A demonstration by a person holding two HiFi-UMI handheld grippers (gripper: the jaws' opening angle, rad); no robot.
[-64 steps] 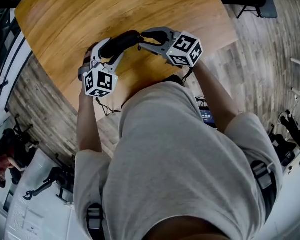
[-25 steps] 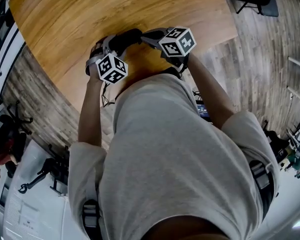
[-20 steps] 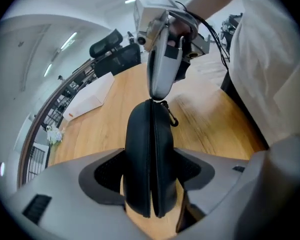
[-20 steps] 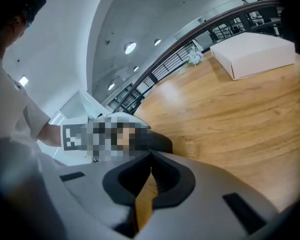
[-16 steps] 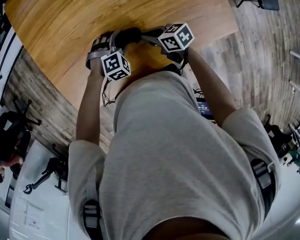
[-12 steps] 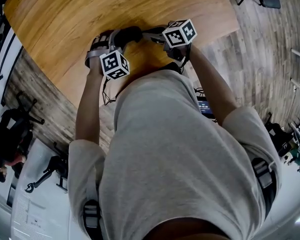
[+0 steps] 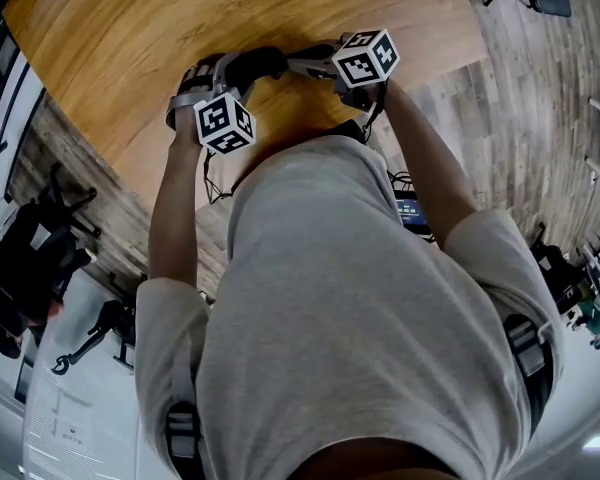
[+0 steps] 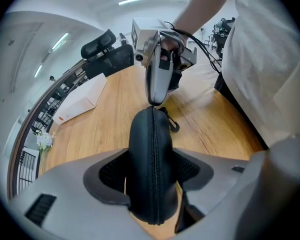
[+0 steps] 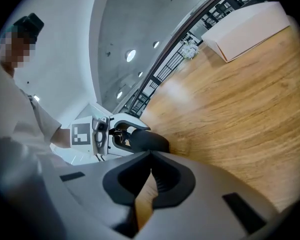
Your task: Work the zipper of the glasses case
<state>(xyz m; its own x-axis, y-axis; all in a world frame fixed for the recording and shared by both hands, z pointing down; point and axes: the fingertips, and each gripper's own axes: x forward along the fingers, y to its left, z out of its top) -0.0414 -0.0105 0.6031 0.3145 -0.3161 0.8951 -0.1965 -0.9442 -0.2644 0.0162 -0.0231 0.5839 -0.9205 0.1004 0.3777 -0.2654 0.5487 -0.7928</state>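
Looking down from the head view, the left claw point(image 7: 230, 72) has rolled slightly, black oval fabric glasses case point(image 7: 260, 65) still clamped between its jaws. Left gripper view: zipper teeth point(image 8: 151, 154) look fully shut, right claw point(image 8: 155, 100) touching the case's far tip. Right gripper view: jaws pinched together at that tip, nothing visibly caught, so probably no sliding yet.

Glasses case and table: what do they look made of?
Glasses case: black and matte, looks like a fabric-covered moulded shell. It keeps a rounded form, with a fine zipper down the middle. Table: wood or wood-look laminate, satin finish, with streaked grain and soft reflections.
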